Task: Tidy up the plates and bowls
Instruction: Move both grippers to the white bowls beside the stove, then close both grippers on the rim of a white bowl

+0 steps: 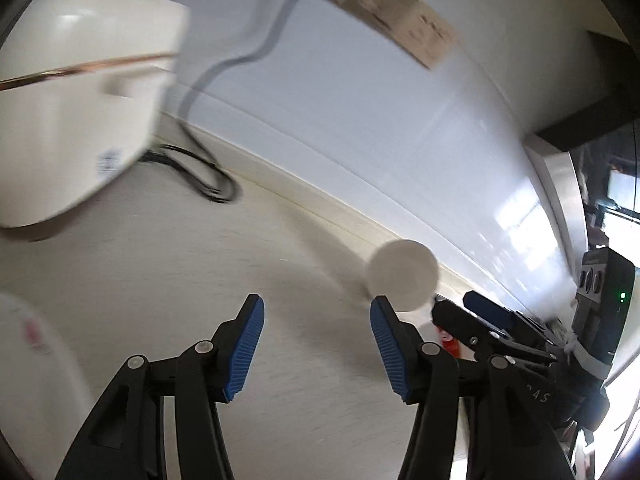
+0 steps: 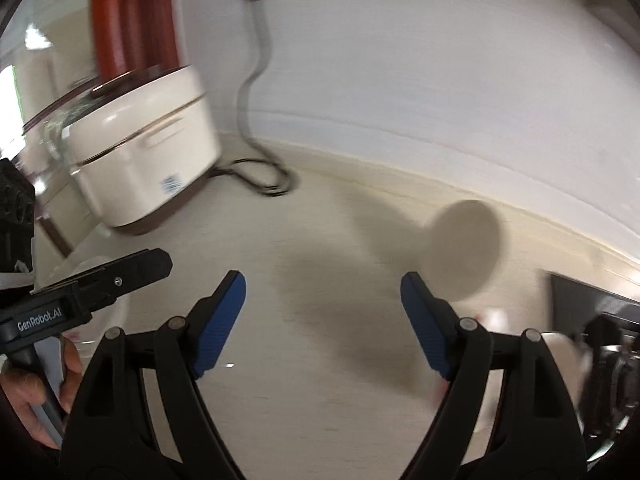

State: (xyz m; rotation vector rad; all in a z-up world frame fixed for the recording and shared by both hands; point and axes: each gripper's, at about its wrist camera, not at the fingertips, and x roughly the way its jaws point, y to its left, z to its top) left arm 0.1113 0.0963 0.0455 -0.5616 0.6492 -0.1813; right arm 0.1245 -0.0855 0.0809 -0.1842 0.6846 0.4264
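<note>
Both grippers empty: left gripper (image 1: 316,308) and right gripper (image 2: 323,286) have jaws released, nothing between the ribbed blue pads, over bare bench (image 1: 180,240). Progress can't be judged. Only crockery visible: a blurred white curved rim, plate or bowl (image 1: 24,344), at near left edge, and something white, smooth (image 2: 560,356) at near right. Cooker (image 2: 144,152): glossy cream, rounded, far left. Bench matte, pale, fine-grained.

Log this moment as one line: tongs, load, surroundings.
left tongs: open, empty | right tongs: open, empty | cream cooker: back left on counter | round white disc: near wall | view: blurred
</note>
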